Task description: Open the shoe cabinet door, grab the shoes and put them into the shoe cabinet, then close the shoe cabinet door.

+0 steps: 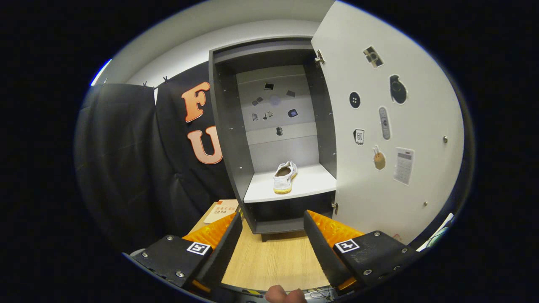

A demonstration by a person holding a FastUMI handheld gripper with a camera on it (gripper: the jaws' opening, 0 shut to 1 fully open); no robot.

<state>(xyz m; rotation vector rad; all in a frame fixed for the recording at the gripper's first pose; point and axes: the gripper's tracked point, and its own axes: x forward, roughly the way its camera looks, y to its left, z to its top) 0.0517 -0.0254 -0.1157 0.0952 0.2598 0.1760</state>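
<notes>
**Shoe shelved, door left to close**

Wooden tabletop (273, 261) carries the grey shoe cabinet (229, 139), which stands against the booth's black cloth wall (126, 160). On the cabinet's white shelf (309, 183) sits a white shoe (284, 176) with a yellowish sole, heel toward the camera, near the shelf's middle and a little left of it. By the look of it, the putting-in step is finished and closing is the step in hand.

The cabinet door (421, 122) stands swung wide to the right of the cabinet, its sticker-covered inner face turned this way, hinges (319, 57) at top and bottom of the cabinet's right edge. The gripper (273, 229) hovers over the table just in front of the cabinet's base, fingers spread wide with nothing between them. A fingertip (285, 294) of the person holding it peeks in below.

The next move likely calls for bringing a finger to the far side of the door, out near its free edge, and pushing it round to the left until it meets the cabinet front.

A paper card (222, 210) lies on the table left of the cabinet's base, out of the door's path. The shoe appears to sit far enough back that the door should clear it.
</notes>
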